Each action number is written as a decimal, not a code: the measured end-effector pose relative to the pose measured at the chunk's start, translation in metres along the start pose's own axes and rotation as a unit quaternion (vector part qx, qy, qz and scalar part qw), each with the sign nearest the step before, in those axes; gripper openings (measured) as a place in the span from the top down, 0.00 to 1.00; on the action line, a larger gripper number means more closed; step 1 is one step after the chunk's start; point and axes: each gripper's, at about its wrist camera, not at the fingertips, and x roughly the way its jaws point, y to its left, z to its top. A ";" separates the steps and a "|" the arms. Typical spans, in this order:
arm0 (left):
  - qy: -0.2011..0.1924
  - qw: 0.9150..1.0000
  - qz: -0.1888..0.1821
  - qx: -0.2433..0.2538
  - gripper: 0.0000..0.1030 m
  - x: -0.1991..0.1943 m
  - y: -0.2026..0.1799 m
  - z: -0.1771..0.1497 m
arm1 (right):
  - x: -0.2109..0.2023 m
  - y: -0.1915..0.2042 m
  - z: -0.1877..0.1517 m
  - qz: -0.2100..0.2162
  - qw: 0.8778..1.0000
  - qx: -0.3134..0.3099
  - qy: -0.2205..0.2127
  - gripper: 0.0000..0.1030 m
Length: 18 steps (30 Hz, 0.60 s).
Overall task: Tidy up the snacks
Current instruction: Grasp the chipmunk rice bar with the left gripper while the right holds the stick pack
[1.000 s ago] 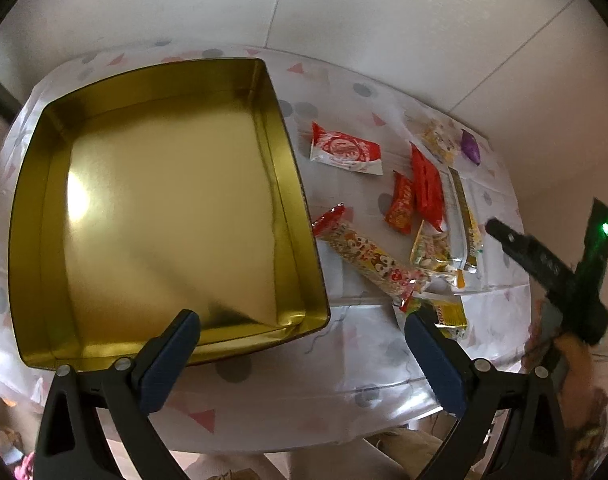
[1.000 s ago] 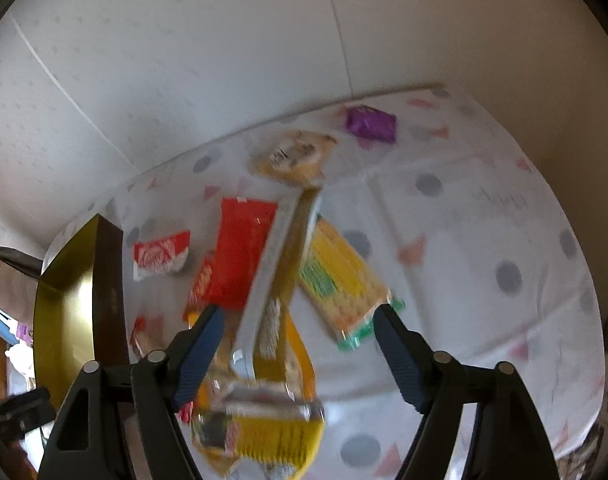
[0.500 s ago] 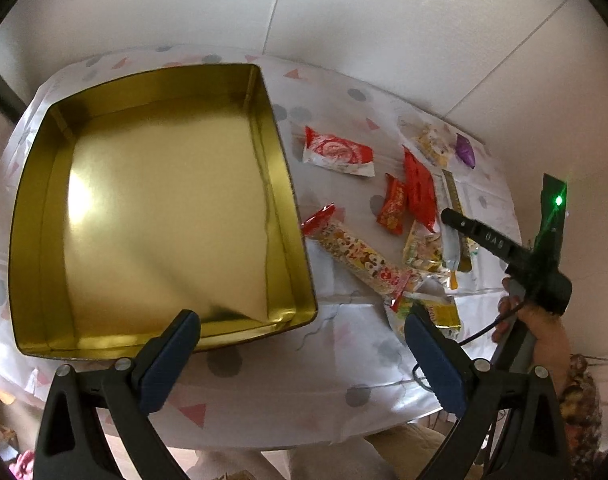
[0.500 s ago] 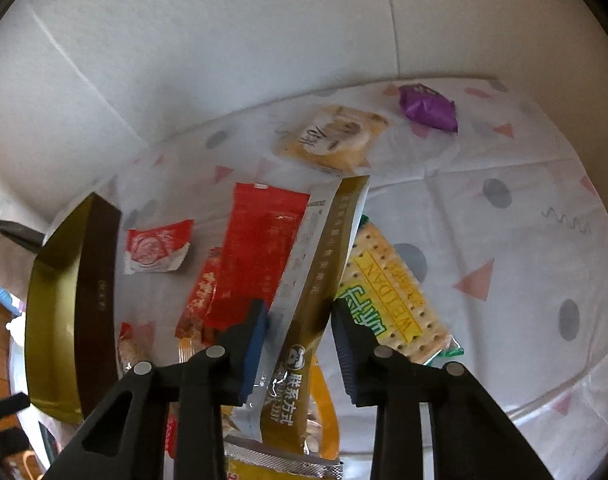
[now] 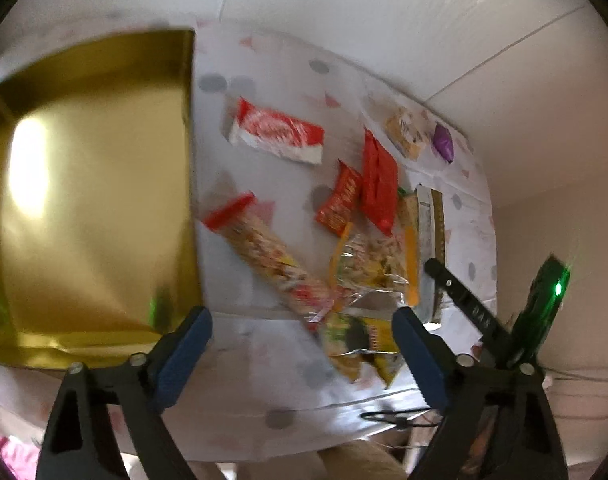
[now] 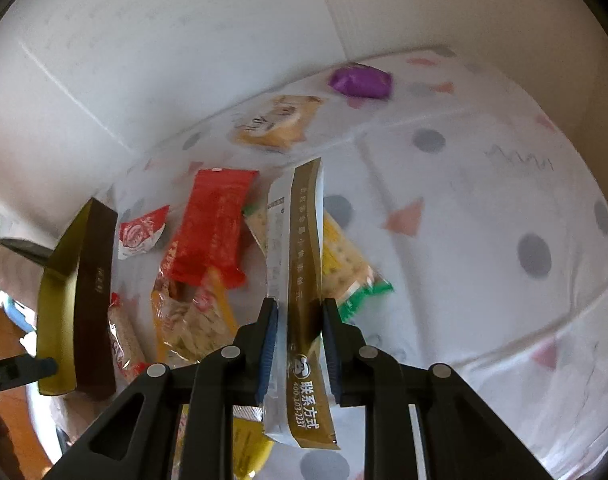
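A gold tin point(image 5: 83, 200) sits on the left part of the bench point(image 5: 263, 360), which is covered by a white cloth with grey dots and pink triangles. The tin's shiny floor shows only reflections; nothing lies in it. In the right wrist view the tin point(image 6: 75, 300) appears edge-on at the far left, its outer wall dark brown.

All the snacks lie outside the tin, on the cloth to its right. Just beside the tin's wall is a long patterned pack with a red end point(image 5: 263, 256). Farther back lies a red-and-white sachet point(image 5: 277, 134). Near the middle, a small red packet point(image 5: 340, 204) and a larger red packet point(image 5: 380, 184) lie side by side, with a clear bag of yellow snacks point(image 5: 368, 268) in front of them. A tan biscuit pack point(image 6: 277, 126) and a purple sweet point(image 6: 362, 82) rest near the back edge, well apart from the tin. A yellow-and-green cracker pack point(image 6: 344, 264) lies under the long stick.

The right tongs point(image 6: 299, 320) are closing on a long gold-and-white stick sachet point(image 6: 299, 240), with both pads against its sides. The left tongs point(image 5: 304, 344) stand wide, narrowing, with nothing gripped; they hover over the bench's near edge, beside the tin's corner.
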 end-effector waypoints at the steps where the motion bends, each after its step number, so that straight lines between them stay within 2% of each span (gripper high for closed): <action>1: 0.005 1.000 -0.001 -0.004 0.16 0.005 -0.002 0.001 | -0.002 -0.003 -0.002 0.001 1.000 0.003 -0.001 0.78; 3: 0.012 1.000 0.005 -0.008 0.17 0.013 -0.007 0.002 | -0.004 -0.006 -0.007 0.004 1.000 0.007 -0.004 0.78; 7: 0.021 0.999 0.022 -0.010 0.28 0.031 -0.012 0.008 | -0.006 -0.012 -0.016 0.011 1.000 0.019 -0.007 0.78; 10: 0.024 0.999 0.034 -0.008 0.32 0.043 -0.014 0.009 | -0.007 -0.013 -0.019 0.016 1.000 0.024 -0.012 0.78; 14: 0.027 0.998 0.048 0.004 0.45 0.055 -0.016 0.011 | -0.008 -0.015 -0.022 0.023 0.999 0.030 -0.019 0.78; 18: 0.021 0.998 0.057 0.008 0.53 0.064 -0.013 0.012 | -0.008 -0.016 -0.023 0.025 0.999 0.031 -0.022 0.78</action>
